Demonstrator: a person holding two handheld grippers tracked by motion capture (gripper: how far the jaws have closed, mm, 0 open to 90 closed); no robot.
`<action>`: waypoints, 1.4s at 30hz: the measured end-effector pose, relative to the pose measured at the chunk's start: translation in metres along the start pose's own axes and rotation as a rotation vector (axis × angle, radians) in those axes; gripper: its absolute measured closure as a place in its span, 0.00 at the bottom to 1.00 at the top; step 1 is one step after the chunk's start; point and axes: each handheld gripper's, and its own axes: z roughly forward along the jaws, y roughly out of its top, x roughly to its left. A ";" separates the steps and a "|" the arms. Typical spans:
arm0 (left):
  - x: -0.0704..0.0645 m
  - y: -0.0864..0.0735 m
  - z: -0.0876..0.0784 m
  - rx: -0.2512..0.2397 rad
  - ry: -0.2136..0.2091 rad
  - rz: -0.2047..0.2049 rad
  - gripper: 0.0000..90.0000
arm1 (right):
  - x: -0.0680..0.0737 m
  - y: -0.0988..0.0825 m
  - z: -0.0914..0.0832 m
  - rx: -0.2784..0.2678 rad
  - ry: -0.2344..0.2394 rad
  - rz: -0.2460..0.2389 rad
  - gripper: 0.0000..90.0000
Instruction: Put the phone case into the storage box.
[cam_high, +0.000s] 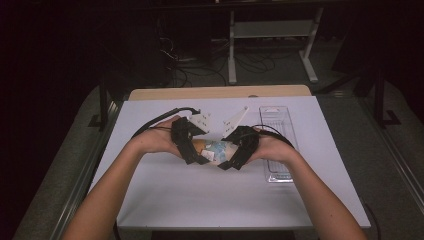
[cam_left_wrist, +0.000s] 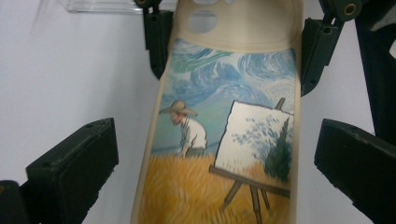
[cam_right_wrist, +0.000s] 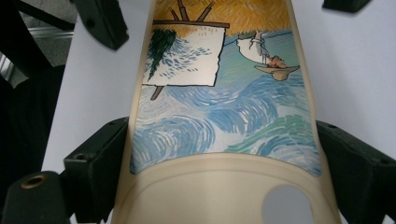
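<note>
White surface (cam_high: 165, 200) spans the high view, wooden edge at its 12 o'clock side. Clear plastic tray (cam_high: 278, 145) lies on it toward 3 o'clock, just beside your right hand (cam_high: 272, 148).

Your two hands meet near the surface's middle. Left hand (cam_high: 155, 140) sits at 9 o'clock of the held thing, right hand at 3 o'clock, with a cable looping off behind each gripper.

The thing between them: a cream phone case (cam_high: 215, 150) printed with a painted scene of a straw-hatted painter, an easel, a wheat field and a swirled blue sky. It sits lifted between the grippers, near the centre of the surface.

Your right gripper (cam_high: 231, 162) has its jaws closed on the camera-hole end of the case; in the right gripper view both pads press the cream side walls of the case (cam_right_wrist: 219, 116).

Your left gripper (cam_high: 199, 159) has its jaws spread wide. In the left gripper view the case (cam_left_wrist: 219, 140) runs between them with white surface showing on both sides, pads clear of the edges.
</note>
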 end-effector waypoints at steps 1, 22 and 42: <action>0.000 -0.001 -0.001 -0.004 0.009 -0.006 0.00 | 0.000 -0.001 0.000 0.000 -0.004 0.003 0.12; 0.000 -0.035 -0.027 -0.091 0.160 -0.179 0.00 | -0.011 -0.015 -0.010 0.014 -0.081 0.085 0.12; -0.010 -0.075 -0.025 -0.144 0.312 -0.329 0.00 | -0.025 -0.024 -0.017 0.008 -0.160 0.199 0.12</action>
